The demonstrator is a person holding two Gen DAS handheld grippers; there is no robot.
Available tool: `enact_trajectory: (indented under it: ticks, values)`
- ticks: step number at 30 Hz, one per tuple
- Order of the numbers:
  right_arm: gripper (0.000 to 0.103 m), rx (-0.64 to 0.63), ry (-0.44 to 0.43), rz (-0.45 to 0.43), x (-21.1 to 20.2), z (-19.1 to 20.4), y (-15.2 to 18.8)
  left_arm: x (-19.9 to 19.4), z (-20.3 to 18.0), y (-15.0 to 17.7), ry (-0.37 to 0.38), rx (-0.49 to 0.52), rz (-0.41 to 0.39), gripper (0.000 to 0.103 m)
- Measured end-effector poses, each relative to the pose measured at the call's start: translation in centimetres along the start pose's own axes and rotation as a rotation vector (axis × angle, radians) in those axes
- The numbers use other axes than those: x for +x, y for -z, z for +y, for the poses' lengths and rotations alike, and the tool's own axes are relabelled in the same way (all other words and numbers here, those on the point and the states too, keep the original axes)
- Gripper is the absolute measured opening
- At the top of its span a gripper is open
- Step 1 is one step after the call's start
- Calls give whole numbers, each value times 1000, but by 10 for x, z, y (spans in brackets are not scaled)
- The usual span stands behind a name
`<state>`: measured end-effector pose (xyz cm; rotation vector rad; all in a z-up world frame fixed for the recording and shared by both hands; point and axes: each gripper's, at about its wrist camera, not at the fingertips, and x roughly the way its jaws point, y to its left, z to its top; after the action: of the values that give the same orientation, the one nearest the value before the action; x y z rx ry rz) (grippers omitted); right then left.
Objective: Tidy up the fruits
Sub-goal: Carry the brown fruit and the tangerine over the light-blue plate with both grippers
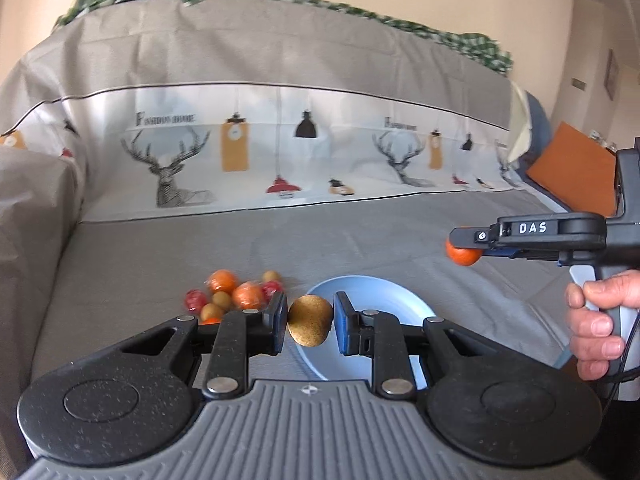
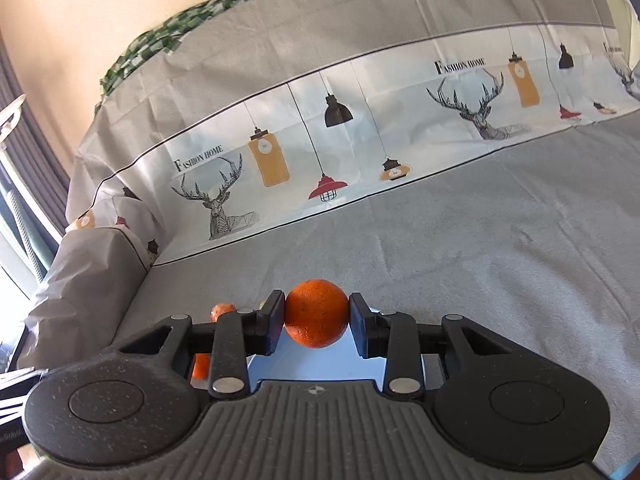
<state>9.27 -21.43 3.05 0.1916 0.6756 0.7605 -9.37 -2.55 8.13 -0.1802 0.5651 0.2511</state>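
My left gripper point(image 1: 310, 326) is shut on a brown speckled round fruit point(image 1: 310, 322), held above the left rim of a light blue plate point(image 1: 384, 300). My right gripper point(image 2: 316, 320) is shut on an orange point(image 2: 317, 313); it shows in the left wrist view point(image 1: 464, 250) at the right, raised above the sofa seat. The blue plate point(image 2: 320, 364) lies just under the right gripper. A pile of fruit point(image 1: 236, 294) lies left of the plate: oranges, red fruits and small greenish-brown ones.
The fruit lies on a sofa seat under a grey cover point(image 1: 160, 264) with a deer and lamp print on the backrest point(image 1: 260, 152). A covered armrest point(image 1: 36, 216) stands at the left. An orange cushion point(image 1: 572, 172) sits at the far right.
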Motion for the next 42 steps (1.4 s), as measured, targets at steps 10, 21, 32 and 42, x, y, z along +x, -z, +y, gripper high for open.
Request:
enact_trajectory:
  ticks: [10, 21, 32, 42]
  values:
    - [36, -95, 30, -74, -26, 11, 22, 17, 1, 18, 83, -54, -9, 27]
    - [36, -195, 113, -9, -15, 25, 20, 38, -2, 17, 115, 6, 5, 27]
    - [36, -176, 103, -9, 14, -12, 42, 65, -42, -6, 133, 190, 71, 27]
    - [36, -186, 89, -19, 43, -17, 45, 111, -56, 10, 129, 257, 139, 27]
